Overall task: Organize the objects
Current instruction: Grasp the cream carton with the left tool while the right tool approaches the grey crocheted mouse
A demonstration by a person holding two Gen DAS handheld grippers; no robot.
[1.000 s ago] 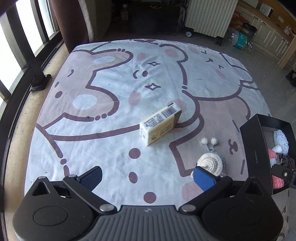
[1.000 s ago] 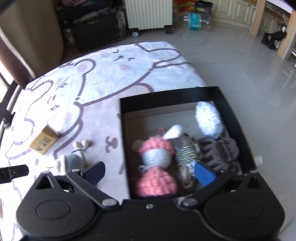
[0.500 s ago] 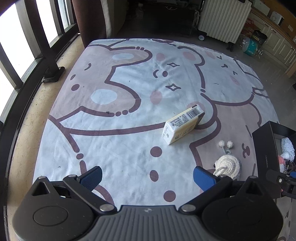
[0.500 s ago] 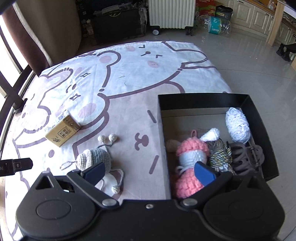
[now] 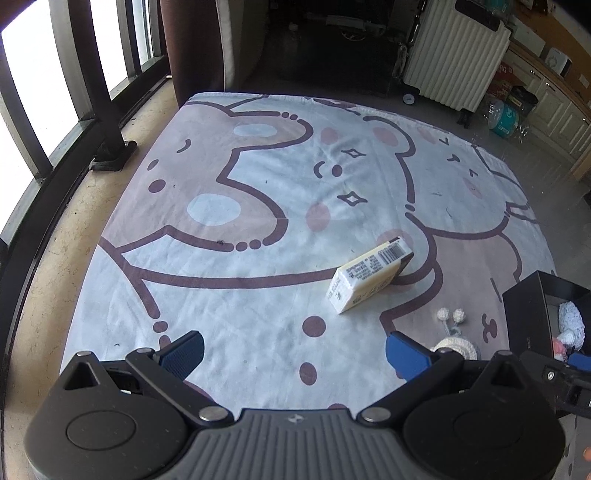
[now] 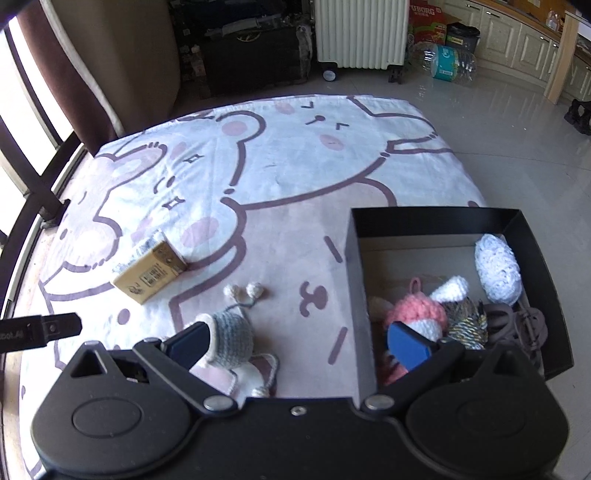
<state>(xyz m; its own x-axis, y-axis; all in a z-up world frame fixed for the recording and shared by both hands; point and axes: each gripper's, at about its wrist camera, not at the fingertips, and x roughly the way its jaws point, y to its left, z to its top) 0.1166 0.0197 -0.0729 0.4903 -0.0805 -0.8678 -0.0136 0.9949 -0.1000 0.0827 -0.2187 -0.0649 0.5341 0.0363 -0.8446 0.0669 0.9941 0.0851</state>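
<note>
A yellow carton lies on the cartoon-bear blanket; it also shows in the right wrist view. A grey-white crocheted hat with two pom-poms lies near my right gripper's left finger; it also shows in the left wrist view. A black box holds a pink crochet toy, a white yarn ball and brown cord. My left gripper is open and empty above the blanket. My right gripper is open and empty, straddling the box's left wall.
A white radiator and dark furniture stand beyond the blanket. A window railing runs along the left. Tiled floor lies to the right. The left gripper's tip shows in the right wrist view.
Both grippers have pulled back and up, so more of the blanket shows. The right gripper has shifted left from over the box toward the hat. Both stay open.
</note>
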